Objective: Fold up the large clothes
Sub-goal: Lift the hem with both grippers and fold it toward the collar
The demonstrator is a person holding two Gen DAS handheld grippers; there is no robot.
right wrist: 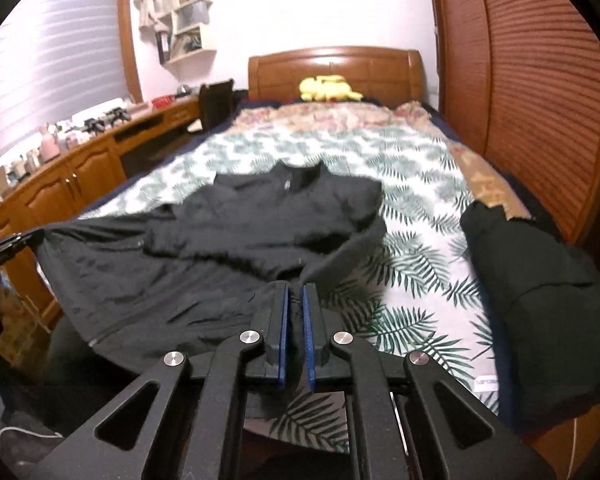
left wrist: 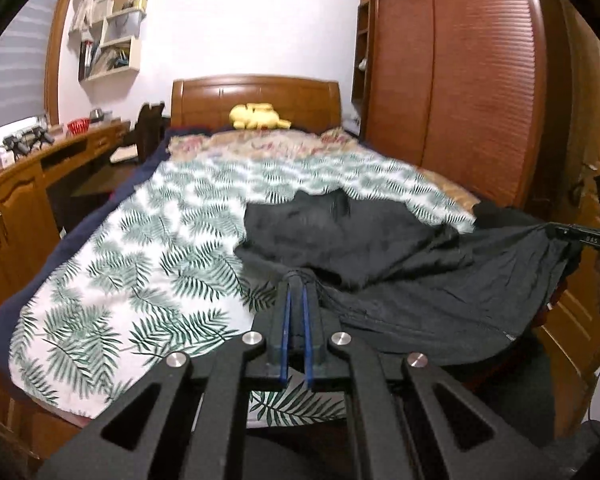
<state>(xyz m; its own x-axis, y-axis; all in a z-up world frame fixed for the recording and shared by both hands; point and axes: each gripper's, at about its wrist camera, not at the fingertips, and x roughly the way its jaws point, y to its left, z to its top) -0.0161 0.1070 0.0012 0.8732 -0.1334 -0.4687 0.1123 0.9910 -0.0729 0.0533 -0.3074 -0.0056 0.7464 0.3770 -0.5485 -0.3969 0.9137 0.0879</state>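
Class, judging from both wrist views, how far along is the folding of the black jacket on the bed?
Done: the black jacket is spread on the leaf-print sheet, collar toward the headboard.
In hand: the left gripper and right gripper are each shut on the near hem, which is raised and stretched between them.
Left: no fold is laid yet. A second dark garment waits at the bed's right edge.

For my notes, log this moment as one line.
left tool: shut on black jacket | right tool: shut on black jacket | hem lifted off bed
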